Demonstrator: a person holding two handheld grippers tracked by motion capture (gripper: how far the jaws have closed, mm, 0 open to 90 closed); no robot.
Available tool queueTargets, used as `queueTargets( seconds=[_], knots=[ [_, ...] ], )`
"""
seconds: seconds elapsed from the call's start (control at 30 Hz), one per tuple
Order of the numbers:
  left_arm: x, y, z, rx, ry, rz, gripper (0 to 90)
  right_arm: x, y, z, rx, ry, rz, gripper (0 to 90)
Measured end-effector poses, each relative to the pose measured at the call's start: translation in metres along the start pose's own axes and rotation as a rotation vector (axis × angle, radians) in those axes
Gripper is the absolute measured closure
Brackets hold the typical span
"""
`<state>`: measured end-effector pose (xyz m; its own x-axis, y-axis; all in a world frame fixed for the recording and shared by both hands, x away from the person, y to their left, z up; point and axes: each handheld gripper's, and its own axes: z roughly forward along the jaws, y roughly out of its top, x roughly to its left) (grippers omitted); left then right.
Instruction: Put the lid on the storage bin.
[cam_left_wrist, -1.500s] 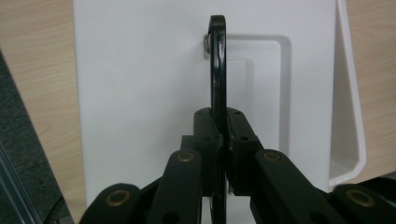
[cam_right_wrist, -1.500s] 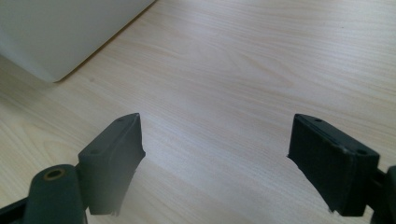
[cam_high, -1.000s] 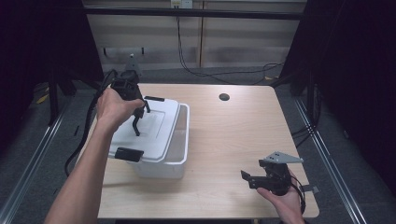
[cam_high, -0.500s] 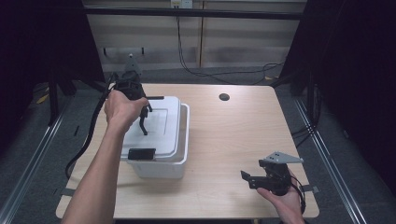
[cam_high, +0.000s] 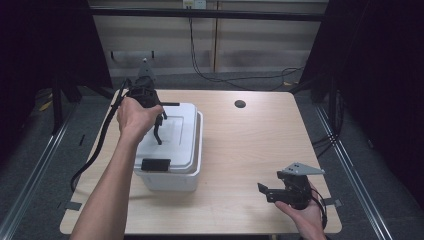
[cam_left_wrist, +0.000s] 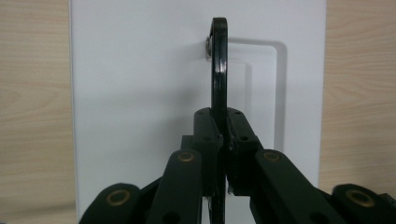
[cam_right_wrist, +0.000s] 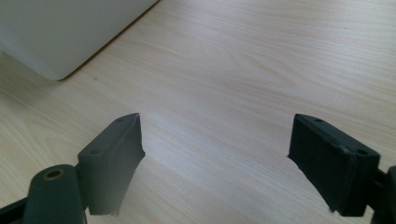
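A white plastic box (cam_high: 198, 150) stands on the left half of the wooden table (cam_high: 250, 145). Its white lid (cam_high: 177, 142) lies over it, shifted a little to the left, with a black latch (cam_high: 155, 164) at the near end. My left gripper (cam_high: 159, 121) reaches down from above and is shut on the lid's thin black handle (cam_high: 158, 135). The left gripper view looks straight down: my left gripper (cam_left_wrist: 226, 135) pinches the handle (cam_left_wrist: 218, 65) against the lid (cam_left_wrist: 140, 93). My right gripper (cam_high: 264, 192) rests open near the table's front right. In its own view my right gripper (cam_right_wrist: 215, 140) has bare wood between the jaws.
A small dark round hole (cam_high: 240, 104) sits in the table at the far middle. The left gripper's cable (cam_high: 95, 150) hangs off the table's left edge. A corner of the white box (cam_right_wrist: 70, 32) lies ahead and left of the right gripper.
The left hand has moved toward the far side with the handle in its grip. The lid has swung to the right and now lies squarer over the box. The right gripper has not moved.
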<state>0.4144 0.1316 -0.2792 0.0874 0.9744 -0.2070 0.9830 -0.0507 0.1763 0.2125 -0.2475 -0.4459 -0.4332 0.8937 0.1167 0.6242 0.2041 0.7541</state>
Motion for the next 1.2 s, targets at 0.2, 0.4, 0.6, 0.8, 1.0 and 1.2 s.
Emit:
queueTargets(
  seconds=[0.2,0.4,0.6,0.8,1.0,1.2],
  knots=[
    [-0.003,-0.001,0.004,-0.007,0.0,0.007,84.9,0.0,0.0,0.0,0.001,0.001,-0.004,17.0],
    [-0.005,-0.001,0.005,0.001,-0.004,-0.001,84.9,0.0,0.0,0.001,0.002,0.002,-0.008,17.0],
    [-0.013,-0.002,0.004,0.005,0.027,0.021,85.0,0.0,0.0,0.001,0.006,0.002,-0.006,16.9],
    [-0.019,-0.002,0.003,0.009,0.034,0.028,84.9,0.0,0.0,0.0,0.007,0.002,-0.003,16.9],
    [-0.022,-0.002,0.007,0.009,0.055,0.031,84.9,0.0,0.0,0.0,0.008,0.002,-0.003,16.9],
    [-0.024,-0.003,0.01,0.019,0.064,0.045,84.9,0.001,0.0,0.001,0.007,0.003,-0.007,16.9]
  ],
)
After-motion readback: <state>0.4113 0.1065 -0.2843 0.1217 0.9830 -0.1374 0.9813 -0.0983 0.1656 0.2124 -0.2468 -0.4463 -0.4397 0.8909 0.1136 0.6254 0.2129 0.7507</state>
